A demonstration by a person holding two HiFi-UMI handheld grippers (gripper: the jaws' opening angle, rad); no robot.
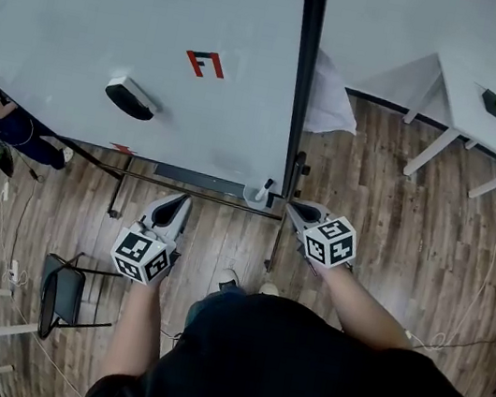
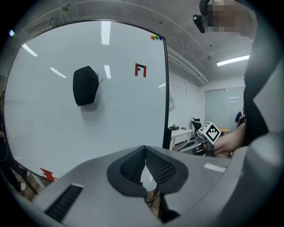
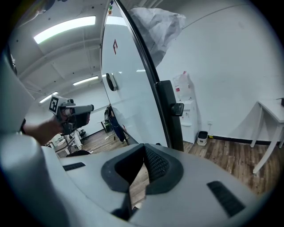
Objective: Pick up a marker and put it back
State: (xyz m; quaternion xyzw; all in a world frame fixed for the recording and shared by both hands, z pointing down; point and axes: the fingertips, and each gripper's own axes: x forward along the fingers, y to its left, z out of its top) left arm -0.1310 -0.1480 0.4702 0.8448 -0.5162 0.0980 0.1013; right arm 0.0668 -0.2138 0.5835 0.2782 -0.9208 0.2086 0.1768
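The left gripper (image 2: 145, 167) has its jaws closed tip to tip, and its own view shows only a thin wedge of background between the black, mesh-textured pads. The right gripper (image 3: 143, 165) is closed the same way and is also empty. Both have smooth grey plastic shells. In the head view they are held side by side, the left gripper (image 1: 170, 211) and the right gripper (image 1: 298, 215) both pointing at the lower edge of a whiteboard (image 1: 118, 18).

What looks like the marker (image 1: 267, 186), a short dark-tipped stick too small to be sure of, stands in a pale round cup (image 1: 254, 196) at the board's lower right corner. It sits between the two grippers and touches neither. With both tools empty and the marker seemingly in its holder, nothing of the task shows as under way. It could be the moment before the pick-up or after the return, and the pictures do not settle which.

The board is glossy white with a slim black frame (image 1: 299, 78). It carries a small angular red mark (image 1: 205, 64) and a rounded dark eraser (image 1: 131, 98). A limp white cloth (image 1: 330, 98) hangs at its right edge. The floor (image 1: 384, 236) is brown wood plank, and a white table (image 1: 474, 104) stands well apart.
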